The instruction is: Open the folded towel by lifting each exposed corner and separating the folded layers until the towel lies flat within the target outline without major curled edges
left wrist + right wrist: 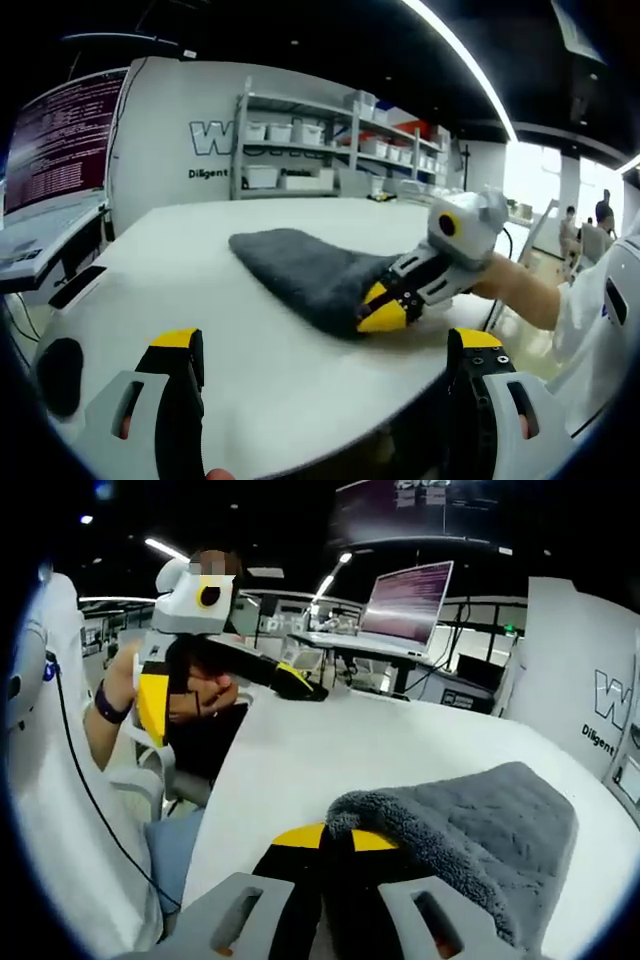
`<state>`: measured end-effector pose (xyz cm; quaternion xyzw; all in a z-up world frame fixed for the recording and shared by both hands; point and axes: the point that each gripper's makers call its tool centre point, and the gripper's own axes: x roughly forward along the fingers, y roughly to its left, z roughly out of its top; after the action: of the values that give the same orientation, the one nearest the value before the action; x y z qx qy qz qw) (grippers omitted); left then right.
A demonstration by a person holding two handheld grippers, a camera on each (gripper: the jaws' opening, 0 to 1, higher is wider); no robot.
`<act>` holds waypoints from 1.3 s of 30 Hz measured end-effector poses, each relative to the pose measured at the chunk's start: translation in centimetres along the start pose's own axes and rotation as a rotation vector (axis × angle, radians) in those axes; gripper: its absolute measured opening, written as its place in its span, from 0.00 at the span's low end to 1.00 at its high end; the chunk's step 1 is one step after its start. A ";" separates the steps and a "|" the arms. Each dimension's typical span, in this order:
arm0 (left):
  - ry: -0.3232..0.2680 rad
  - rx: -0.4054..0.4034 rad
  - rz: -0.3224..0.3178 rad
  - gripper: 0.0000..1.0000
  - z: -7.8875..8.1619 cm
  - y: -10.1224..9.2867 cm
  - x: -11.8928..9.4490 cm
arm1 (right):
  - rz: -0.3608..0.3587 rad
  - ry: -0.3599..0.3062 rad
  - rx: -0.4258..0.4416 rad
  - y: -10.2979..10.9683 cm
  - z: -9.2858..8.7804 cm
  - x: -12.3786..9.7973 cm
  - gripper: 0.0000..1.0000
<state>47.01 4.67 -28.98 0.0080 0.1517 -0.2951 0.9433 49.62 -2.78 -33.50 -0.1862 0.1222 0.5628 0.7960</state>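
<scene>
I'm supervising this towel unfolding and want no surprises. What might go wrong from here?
1. The right gripper pinches the grey towel at one corner; it may hold several layers, so lifting could drag the whole bundle.
2. The left gripper is open and off the towel, so nothing anchors it.
3. The towel lies near the table edge and could slide off.

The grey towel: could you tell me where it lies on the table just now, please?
In the left gripper view, the fluffy grey towel lies folded on the round white table, right of centre, its near corner pinched by the right tool; the open left tool waits nearer.
</scene>
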 end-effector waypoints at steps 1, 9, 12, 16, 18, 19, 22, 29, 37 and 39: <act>0.000 0.001 -0.001 0.99 0.0 0.0 0.0 | -0.002 -0.003 0.003 0.1 0.0 -0.1 0.03; 0.005 -0.002 0.000 0.99 -0.2 -0.1 0.0 | -0.019 -0.013 0.012 0.8 0.6 -1.0 0.08; 0.004 -0.001 0.001 0.99 -0.2 0.0 0.0 | -0.039 -0.009 0.001 1.0 0.6 -1.7 0.11; 0.006 0.000 -0.003 0.99 -0.3 -0.1 0.1 | -0.053 -0.022 0.000 1.7 0.8 -2.9 0.20; 0.007 -0.001 -0.007 0.99 -0.3 -0.1 0.2 | -0.061 -0.036 0.002 1.9 1.0 -3.5 0.22; 0.008 -0.001 -0.009 0.99 -0.3 -0.2 0.3 | -0.067 -0.045 0.004 2.0 1.1 -3.9 0.23; 0.012 0.001 -0.015 0.99 -0.3 -0.3 0.5 | -0.098 -0.060 0.014 1.7 1.5 -5.5 0.29; 0.017 0.006 -0.029 0.99 -0.3 -0.5 0.8 | -0.234 -0.107 0.038 -0.4 2.4 -10.1 0.32; 0.017 0.005 -0.030 0.99 -0.2 -0.5 1.0 | -0.366 -0.105 0.083 -2.7 1.3 -14.2 0.39; 0.018 0.007 -0.032 0.99 -0.2 -0.5 1.0 | -0.396 -0.108 0.095 -3.1 1.0 -15.1 0.42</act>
<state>47.44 3.70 -29.40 0.0115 0.1591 -0.3105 0.9371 47.49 -16.11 -25.97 -0.1387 0.0668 0.3983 0.9042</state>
